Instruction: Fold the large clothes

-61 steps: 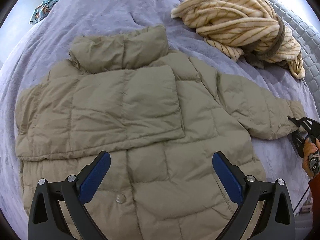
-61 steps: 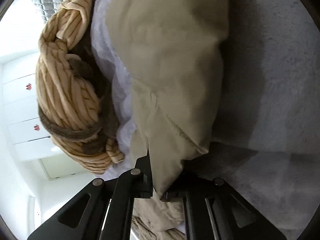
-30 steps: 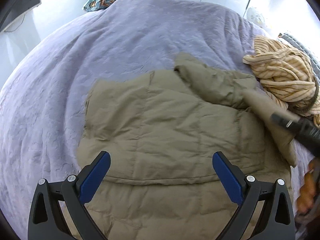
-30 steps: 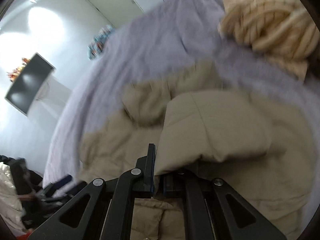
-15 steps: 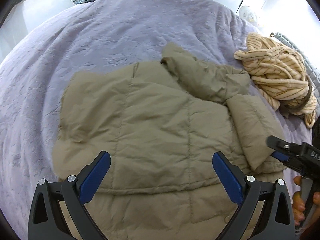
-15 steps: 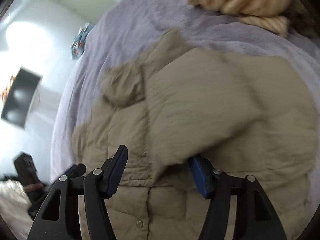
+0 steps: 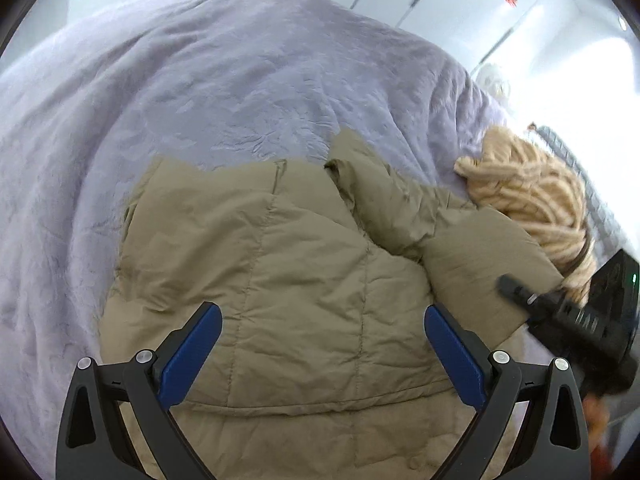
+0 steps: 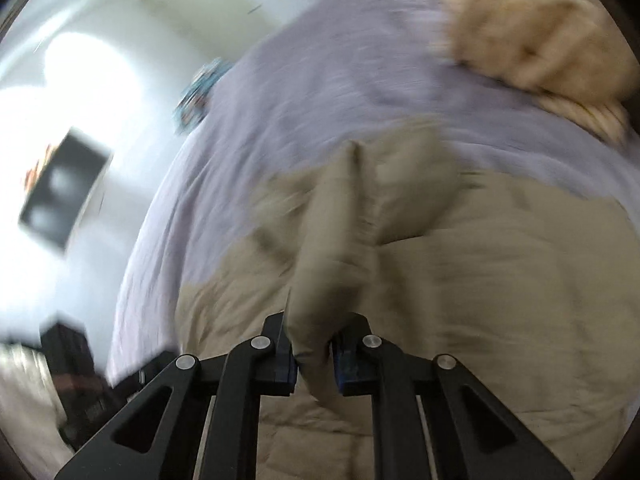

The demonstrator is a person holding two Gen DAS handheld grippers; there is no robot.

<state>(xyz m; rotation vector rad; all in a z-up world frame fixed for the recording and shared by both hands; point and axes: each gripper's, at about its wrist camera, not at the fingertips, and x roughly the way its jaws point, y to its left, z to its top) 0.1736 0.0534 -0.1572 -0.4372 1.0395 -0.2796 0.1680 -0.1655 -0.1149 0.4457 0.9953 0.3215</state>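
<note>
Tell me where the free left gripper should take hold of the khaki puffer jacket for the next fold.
Probably the bottom hem of the khaki puffer jacket, the edge nearest the left gripper. Come in from the near side, low over the lavender bedspread; both sleeves look already folded inward, and that hem lies flat and free.

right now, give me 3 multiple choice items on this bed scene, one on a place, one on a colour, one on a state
1. Where does the striped bundle lie?
A. on the jacket
B. beside the jacket, on the bedspread
C. on the floor

2. What colour is the puffer jacket?
A. khaki
B. red
C. black

3. How is the right claw?
A. wide open, empty
B. pinching jacket fabric
C. holding the bundle

Answers: 1 B, it rests on the lilac bedspread past the jacket's edge. 2 A, the quilted fabric is khaki. 3 B, a khaki fold sits clamped between its pads.
</note>
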